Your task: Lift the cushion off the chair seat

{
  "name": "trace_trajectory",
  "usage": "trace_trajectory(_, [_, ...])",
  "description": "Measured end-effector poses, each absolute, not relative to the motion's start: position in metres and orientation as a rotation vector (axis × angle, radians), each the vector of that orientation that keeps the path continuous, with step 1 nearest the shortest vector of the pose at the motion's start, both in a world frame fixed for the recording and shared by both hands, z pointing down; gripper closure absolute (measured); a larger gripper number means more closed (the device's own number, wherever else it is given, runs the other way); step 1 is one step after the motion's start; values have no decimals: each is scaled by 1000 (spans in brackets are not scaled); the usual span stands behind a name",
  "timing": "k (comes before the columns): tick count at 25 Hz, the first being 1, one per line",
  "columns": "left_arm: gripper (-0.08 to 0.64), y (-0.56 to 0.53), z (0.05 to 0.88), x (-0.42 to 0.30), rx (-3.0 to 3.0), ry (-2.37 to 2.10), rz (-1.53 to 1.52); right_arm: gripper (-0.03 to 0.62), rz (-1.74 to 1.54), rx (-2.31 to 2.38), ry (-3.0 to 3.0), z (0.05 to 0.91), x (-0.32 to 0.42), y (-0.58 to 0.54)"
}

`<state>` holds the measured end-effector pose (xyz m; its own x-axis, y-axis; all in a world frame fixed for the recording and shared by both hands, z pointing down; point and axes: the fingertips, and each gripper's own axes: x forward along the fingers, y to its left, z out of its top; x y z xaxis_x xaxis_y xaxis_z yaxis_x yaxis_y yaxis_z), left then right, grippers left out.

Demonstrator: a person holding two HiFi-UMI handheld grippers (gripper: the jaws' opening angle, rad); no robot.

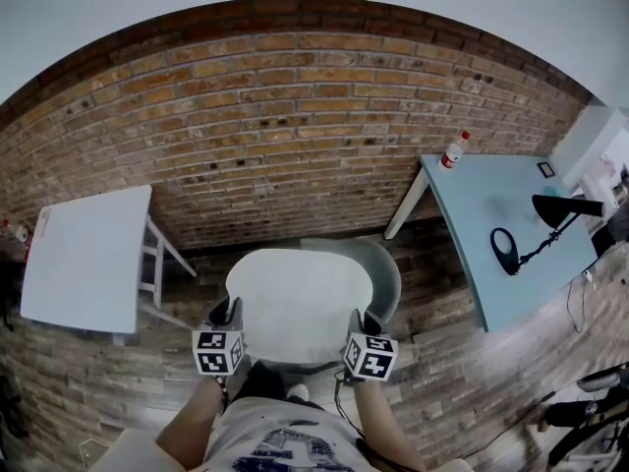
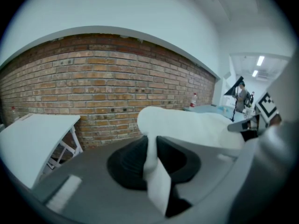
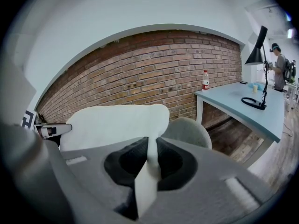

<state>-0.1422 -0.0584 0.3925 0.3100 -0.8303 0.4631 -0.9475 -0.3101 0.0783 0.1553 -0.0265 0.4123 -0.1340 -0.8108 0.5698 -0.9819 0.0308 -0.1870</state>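
Note:
A flat white cushion hangs spread between my two grippers, above the grey chair whose curved back shows behind its right edge. My left gripper is shut on the cushion's near left edge; the left gripper view shows the white fabric pinched between the dark jaws. My right gripper is shut on the near right edge, with the cushion stretching away to the left and the chair beyond it. The chair seat is hidden under the cushion.
A white table stands at the left. A light blue desk at the right carries a bottle and a black desk lamp. A brick wall runs behind. A person stands far off in the right gripper view.

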Motion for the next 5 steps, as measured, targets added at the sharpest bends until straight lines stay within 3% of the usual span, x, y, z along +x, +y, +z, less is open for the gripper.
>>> trace_trajectory(5, [505, -65, 393, -139, 2253, -1594, 487, 543, 790, 1834, -2009, 414, 158, -33])
